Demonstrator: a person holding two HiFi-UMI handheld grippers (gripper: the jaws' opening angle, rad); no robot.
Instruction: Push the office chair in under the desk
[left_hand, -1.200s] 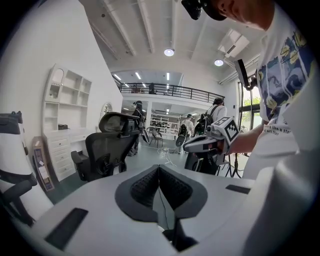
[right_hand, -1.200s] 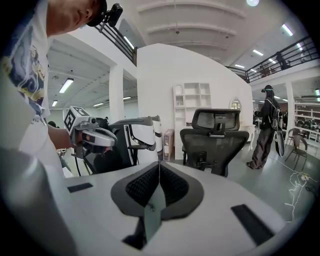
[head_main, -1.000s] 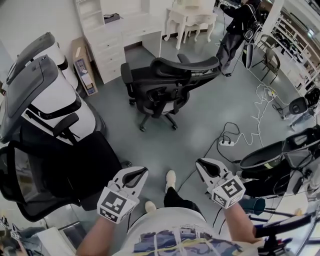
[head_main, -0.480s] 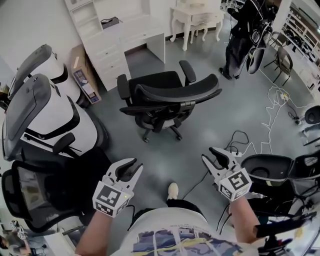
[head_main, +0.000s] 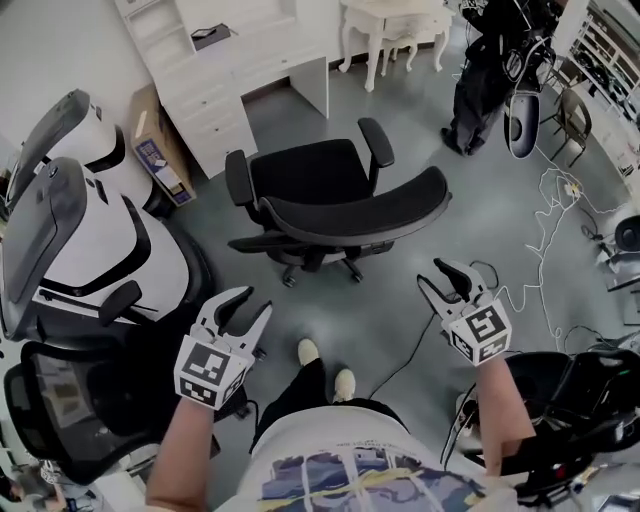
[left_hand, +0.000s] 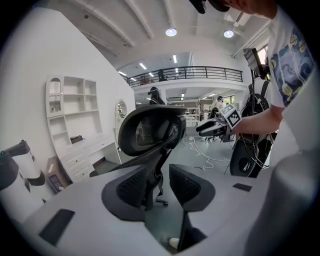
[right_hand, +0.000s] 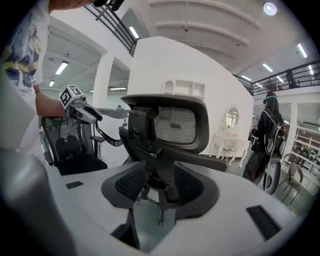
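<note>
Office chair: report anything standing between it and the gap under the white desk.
Nothing visible does. Bare grey floor runs from the office chair to the opening under the white desk; the cardboard box leans beside the drawers, off that path.

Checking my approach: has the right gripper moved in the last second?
Yes: the right gripper has come forward toward the white desk, its empty jaws just opening.

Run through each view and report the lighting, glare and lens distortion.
Head view: even overhead light, no hard shadows; the fisheye bows the white desk, the office chair is sharp. Left gripper view: black round vignette, ceiling lamps blown out to white. Right gripper view: same vignette, the chair's mesh headrest crisp against a bright wall.
</note>
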